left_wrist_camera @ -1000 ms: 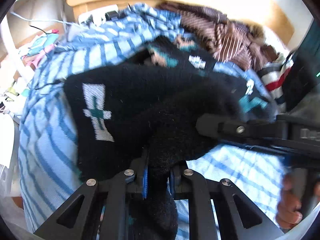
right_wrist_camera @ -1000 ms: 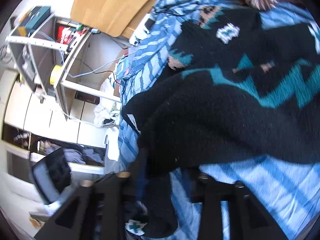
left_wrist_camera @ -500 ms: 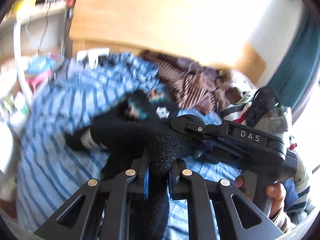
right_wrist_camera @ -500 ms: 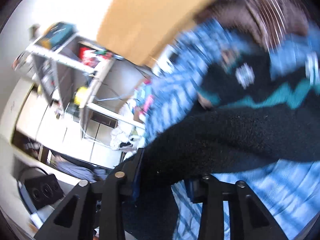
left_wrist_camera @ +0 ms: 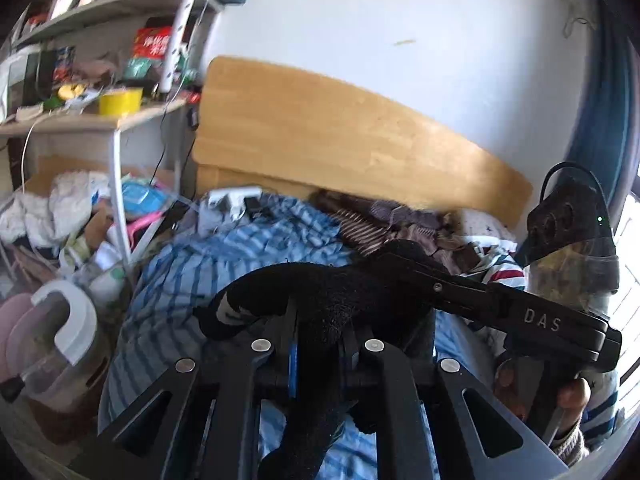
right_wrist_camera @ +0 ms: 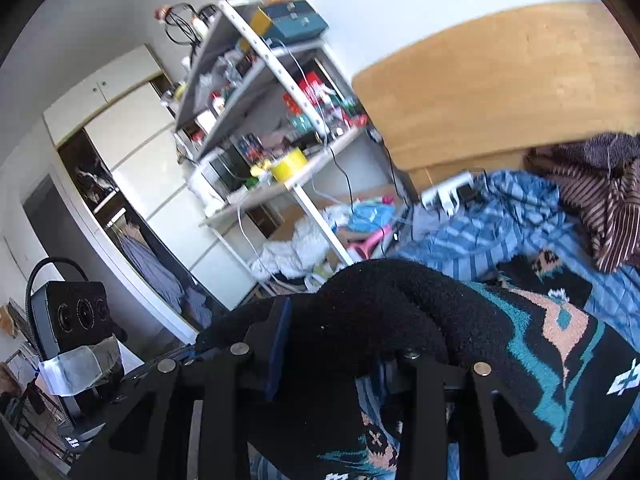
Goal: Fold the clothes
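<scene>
Left wrist view: our left gripper (left_wrist_camera: 320, 344) clamped on black sweater (left_wrist_camera: 332, 292), bunched thick at 6 o'clock, lifted above striped bed sheet (left_wrist_camera: 192, 280). Right gripper (left_wrist_camera: 394, 270) at 3 o'clock pinches same knit. Risk we judge: bulky wad slipping free.

Right wrist view: right gripper (right_wrist_camera: 340, 344) clamped on sweater (right_wrist_camera: 520, 336); patterned body trails to 4 o'clock onto bed. Risk: trailing part snagging brown striped garment (right_wrist_camera: 608, 200).
</scene>
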Available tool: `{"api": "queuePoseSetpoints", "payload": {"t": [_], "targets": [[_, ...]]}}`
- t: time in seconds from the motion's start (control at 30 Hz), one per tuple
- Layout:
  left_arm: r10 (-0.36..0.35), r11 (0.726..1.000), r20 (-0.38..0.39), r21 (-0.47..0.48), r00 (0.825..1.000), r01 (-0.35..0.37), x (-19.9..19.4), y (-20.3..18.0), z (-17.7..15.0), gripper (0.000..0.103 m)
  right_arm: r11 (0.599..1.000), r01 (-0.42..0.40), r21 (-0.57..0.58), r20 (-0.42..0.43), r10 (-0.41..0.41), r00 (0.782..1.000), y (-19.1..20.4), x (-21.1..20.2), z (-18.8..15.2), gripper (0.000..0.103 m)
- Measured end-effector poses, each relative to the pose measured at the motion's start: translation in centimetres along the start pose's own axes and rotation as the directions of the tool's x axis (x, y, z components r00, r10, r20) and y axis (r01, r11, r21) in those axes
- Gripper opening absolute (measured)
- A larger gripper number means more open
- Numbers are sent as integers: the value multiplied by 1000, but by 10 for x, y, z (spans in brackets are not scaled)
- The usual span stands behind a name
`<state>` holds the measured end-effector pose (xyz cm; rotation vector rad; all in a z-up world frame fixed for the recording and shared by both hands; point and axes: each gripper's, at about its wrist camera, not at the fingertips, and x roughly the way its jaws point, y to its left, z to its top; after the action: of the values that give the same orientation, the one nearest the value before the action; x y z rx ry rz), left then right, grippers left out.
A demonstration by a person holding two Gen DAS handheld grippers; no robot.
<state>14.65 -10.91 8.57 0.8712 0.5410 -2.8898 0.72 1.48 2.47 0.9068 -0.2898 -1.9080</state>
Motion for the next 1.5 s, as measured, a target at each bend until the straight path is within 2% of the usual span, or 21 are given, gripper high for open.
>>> {"api": "queuePoseSetpoints", "payload": {"t": [0.1,0.17,0.2,0.23,0.27,0.33,0.43,0.57,0.67,0.77,0.83,0.93,1.1,1.13,1.17,1.2,1.23,1.3,1.37,1.4,1.5], "targets": [[18,997,-81,-68,997,-24,23,20,-17,14,991,28,133,-159,-7,987,-30,36,-23,38],[27,993,-136,-112,990,-43,38,33,-29,14,979,56,196,-211,-14,977,-53,43,-40,43],[31,990,-163,-134,986,-53,46,39,-34,14,975,90,202,-213,-46,976,-62,39,-46,53],[34,986,-190,-155,981,-64,53,46,-40,14,971,125,205,-213,-80,974,-72,35,-50,69],[36,982,-217,-176,975,-75,61,52,-46,14,967,160,201,-207,-117,971,-80,27,-49,74],[35,974,-254,-206,967,-89,73,62,-53,14,957,209,199,-212,-166,963,-98,15,-52,74],[30,968,-259,-231,965,-93,79,68,-51,14,946,258,198,-250,-205,946,-117,0,-57,74],[76,957,-276,-249,958,-147,92,82,-50,14,940,313,134,-347,-251,904,-126,5,-77,74],[171,955,-311,-182,935,-235,101,86,-53,14,948,311,72,-449,-248,858,-127,31,-100,74],[277,944,-357,-71,892,-321,110,83,-60,14,961,277,4,-533,-232,814,-120,64,-120,73],[339,930,-376,-2,862,-367,116,83,-69,14,968,250,-2,-551,-210,808,-114,82,-125,73],[390,915,-387,62,835,-399,119,82,-79,14,974,228,-6,-570,-191,799,-107,109,-129,74],[377,920,-398,54,836,-389,118,86,-87,14,961,269,-67,-630,-250,736,-110,156,-142,71],[369,922,-403,47,838,-384,118,86,-89,14,947,299,-119,-623,-306,720,-111,161,-145,52],[359,925,-408,38,840,-378,117,87,-91,14,923,339,-181,-604,-376,703,-112,162,-147,28],[349,928,-412,28,841,-371,117,87,-93,14,902,371,-219,-585,-426,690,-113,162,-148,28],[329,935,-415,18,848,-354,115,86,-95,14,899,388,-205,-570,-432,699,-116,156,-147,25],[232,963,-415,-30,880,-268,107,84,-97,14,880,452,-147,-530,-456,715,-126,133,-139,19],[141,980,-409,-70,901,-185,100,80,-96,14,812,566,-143,-448,-563,695,-138,93,-121,17],[96,985,-413,-89,906,-145,99,76,-94,14,773,620,-137,-401,-615,678,-144,70,-111,16],[-42,989,-425,-147,904,-24,99,63,-88,14,646,758,-91,-276,-748,604,-163,-2,-78,16]]}}
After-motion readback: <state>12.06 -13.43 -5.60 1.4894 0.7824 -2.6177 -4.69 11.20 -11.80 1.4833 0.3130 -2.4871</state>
